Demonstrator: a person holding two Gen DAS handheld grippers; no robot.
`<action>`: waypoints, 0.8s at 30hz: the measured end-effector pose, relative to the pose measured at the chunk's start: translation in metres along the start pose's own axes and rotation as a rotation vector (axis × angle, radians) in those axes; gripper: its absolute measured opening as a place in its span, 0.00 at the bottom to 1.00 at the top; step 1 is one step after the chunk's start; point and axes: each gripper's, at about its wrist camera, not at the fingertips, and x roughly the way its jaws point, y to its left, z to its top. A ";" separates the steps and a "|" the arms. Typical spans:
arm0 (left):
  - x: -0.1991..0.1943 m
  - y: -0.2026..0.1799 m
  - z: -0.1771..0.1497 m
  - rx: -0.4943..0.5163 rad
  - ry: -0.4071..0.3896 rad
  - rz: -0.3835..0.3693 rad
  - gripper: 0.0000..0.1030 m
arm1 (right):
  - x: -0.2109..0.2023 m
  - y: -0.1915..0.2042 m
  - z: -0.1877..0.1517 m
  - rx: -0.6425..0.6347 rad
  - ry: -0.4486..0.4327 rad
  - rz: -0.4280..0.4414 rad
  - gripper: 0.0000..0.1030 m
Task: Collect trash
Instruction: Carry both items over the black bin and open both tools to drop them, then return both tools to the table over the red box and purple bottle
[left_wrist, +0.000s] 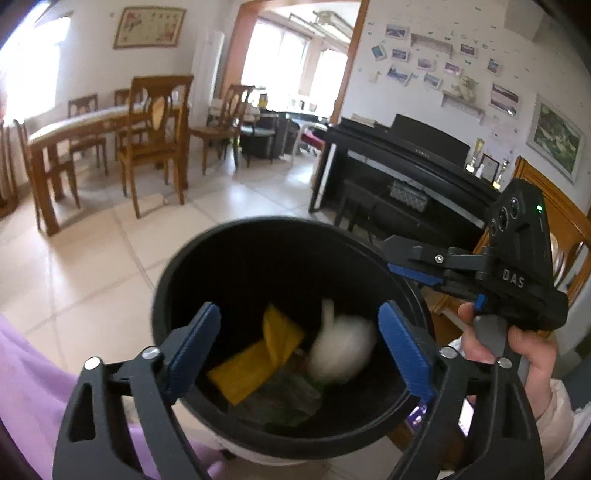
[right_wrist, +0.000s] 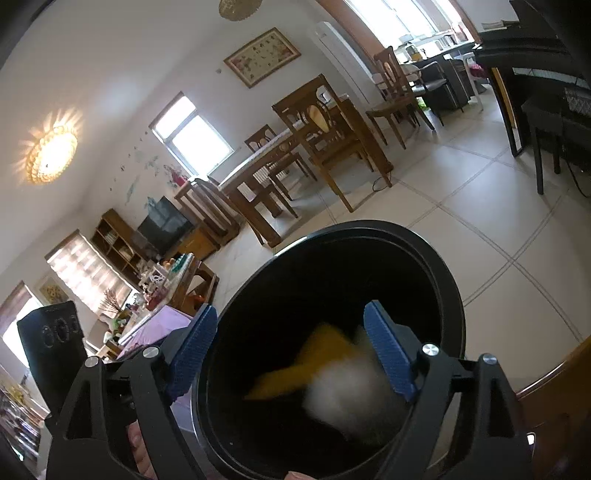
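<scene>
A round black trash bin (left_wrist: 162, 295) stands on the tiled floor right below both grippers. My left gripper (left_wrist: 299, 325) hangs over its mouth, open, with nothing touching its blue pads. A blurred white paper wad (left_wrist: 343, 350) is inside the bin between the fingers, beside yellow packaging (left_wrist: 258, 354) and dark scraps on the bottom. My right gripper (right_wrist: 291, 332) is also open over the bin (right_wrist: 447, 266). Below it, a blurred white wad (right_wrist: 351, 398) and a yellow piece (right_wrist: 317, 362) are in the bin, free of the pads. A hand (left_wrist: 480, 339) holds the right gripper at the bin's right edge.
A wooden dining table (left_wrist: 85, 125) with chairs (left_wrist: 155, 140) stands beyond the bin. A black piano (left_wrist: 406, 158) and its bench are at the right. Purple cloth (left_wrist: 26, 387) lies at the near left, and a wooden furniture edge (right_wrist: 554, 384) at the near right. Pale floor tiles (right_wrist: 498, 206) surround the bin.
</scene>
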 end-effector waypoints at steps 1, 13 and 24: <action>-0.006 0.000 0.000 0.009 -0.006 0.011 0.86 | -0.001 0.002 0.000 -0.001 -0.002 0.000 0.79; -0.105 0.050 -0.022 -0.074 -0.082 0.099 0.92 | 0.009 0.046 -0.006 -0.090 0.037 0.012 0.84; -0.257 0.161 -0.077 -0.259 -0.149 0.324 0.92 | 0.062 0.155 -0.042 -0.257 0.171 0.102 0.84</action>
